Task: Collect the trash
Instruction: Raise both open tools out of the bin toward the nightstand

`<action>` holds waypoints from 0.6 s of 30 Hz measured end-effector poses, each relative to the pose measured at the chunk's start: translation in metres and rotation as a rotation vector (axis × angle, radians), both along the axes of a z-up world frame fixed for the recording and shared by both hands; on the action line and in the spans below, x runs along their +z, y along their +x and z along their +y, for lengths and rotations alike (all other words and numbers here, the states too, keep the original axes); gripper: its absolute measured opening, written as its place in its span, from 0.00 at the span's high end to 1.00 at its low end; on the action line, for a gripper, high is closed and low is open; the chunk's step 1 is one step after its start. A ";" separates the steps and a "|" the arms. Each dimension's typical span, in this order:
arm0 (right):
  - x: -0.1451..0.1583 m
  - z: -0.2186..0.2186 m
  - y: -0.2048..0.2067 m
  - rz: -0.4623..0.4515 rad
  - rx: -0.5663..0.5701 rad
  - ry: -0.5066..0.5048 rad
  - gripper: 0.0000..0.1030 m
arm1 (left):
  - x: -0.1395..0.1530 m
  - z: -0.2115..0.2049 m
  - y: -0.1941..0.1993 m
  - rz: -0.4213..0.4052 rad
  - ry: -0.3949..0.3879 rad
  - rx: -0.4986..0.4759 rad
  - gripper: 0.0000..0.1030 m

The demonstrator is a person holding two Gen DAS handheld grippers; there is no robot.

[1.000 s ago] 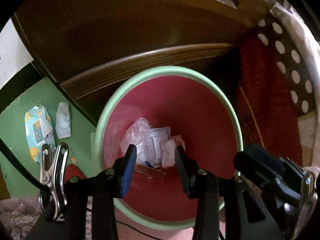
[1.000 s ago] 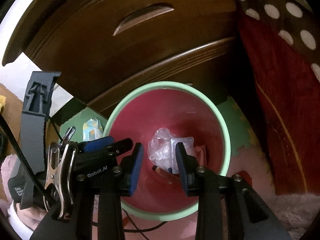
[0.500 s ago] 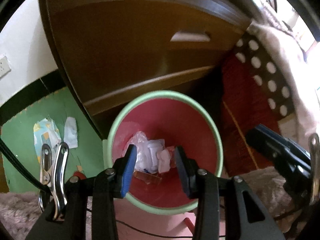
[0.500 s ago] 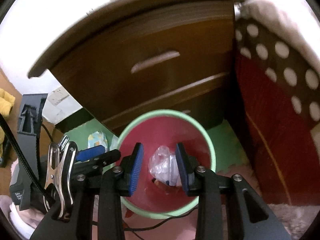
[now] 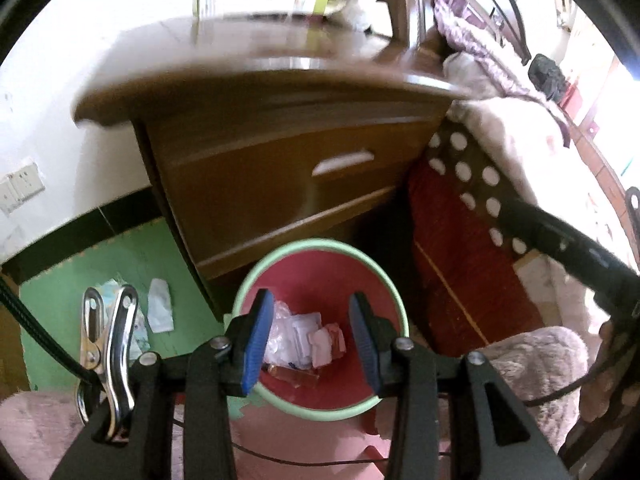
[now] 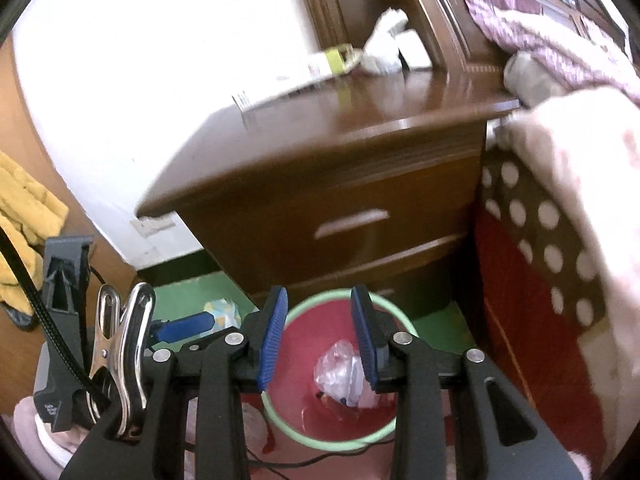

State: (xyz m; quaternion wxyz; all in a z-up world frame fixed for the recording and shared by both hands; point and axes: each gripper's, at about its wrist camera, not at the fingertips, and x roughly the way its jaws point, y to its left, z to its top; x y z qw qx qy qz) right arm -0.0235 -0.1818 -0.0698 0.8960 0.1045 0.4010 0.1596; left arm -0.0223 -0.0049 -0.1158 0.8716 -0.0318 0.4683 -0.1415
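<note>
Both claws empty, pads apart, nothing between them. Left claw (image 5: 310, 338) hangs above the bin, jaws partly spread with only air in the gap; right claw (image 6: 319, 336) is the same, also over the bin.

Left view, left to right: wall socket (image 5: 20, 186) on the white wall, green floor mat (image 5: 132, 252) with a patterned wipes pack (image 5: 138, 322) half hidden behind the metal clip, and a small white wrapper (image 5: 160, 306) just beside it. Then the bin (image 5: 380, 258), green rim and red inside, standing on the floor against the front of the brown nightstand (image 5: 256, 184). Trash (image 5: 304, 338) lies at the bottom of the bin: clear crumpled plastic, white packaging, a pink scrap; something brown lies under it, which I can't identify. Right of the bin is a red bed side with a polka-dot sheet (image 5: 472, 168).

Right view: yellow cloth (image 6: 24, 216) far left, the other claw's blue pad near the wipes pack (image 6: 220, 310), bin (image 6: 316, 298) at centre with plastic trash (image 6: 340, 364) inside. On the nightstand top (image 6: 360, 120): a long white box (image 6: 288, 80) with a green band, and crumpled white paper (image 6: 384, 50) touching its right end. Both are blurred.
</note>
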 end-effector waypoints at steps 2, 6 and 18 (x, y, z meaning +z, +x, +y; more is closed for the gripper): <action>0.013 -0.001 -0.003 -0.029 0.003 -0.003 0.67 | 0.012 0.002 -0.002 -0.021 0.012 0.000 0.60; 0.038 0.001 -0.004 -0.072 0.009 -0.016 0.67 | 0.039 0.007 -0.007 -0.057 0.002 0.000 0.60; 0.102 -0.010 0.004 -0.202 -0.055 -0.161 0.67 | 0.086 0.019 -0.010 -0.145 0.003 0.003 0.60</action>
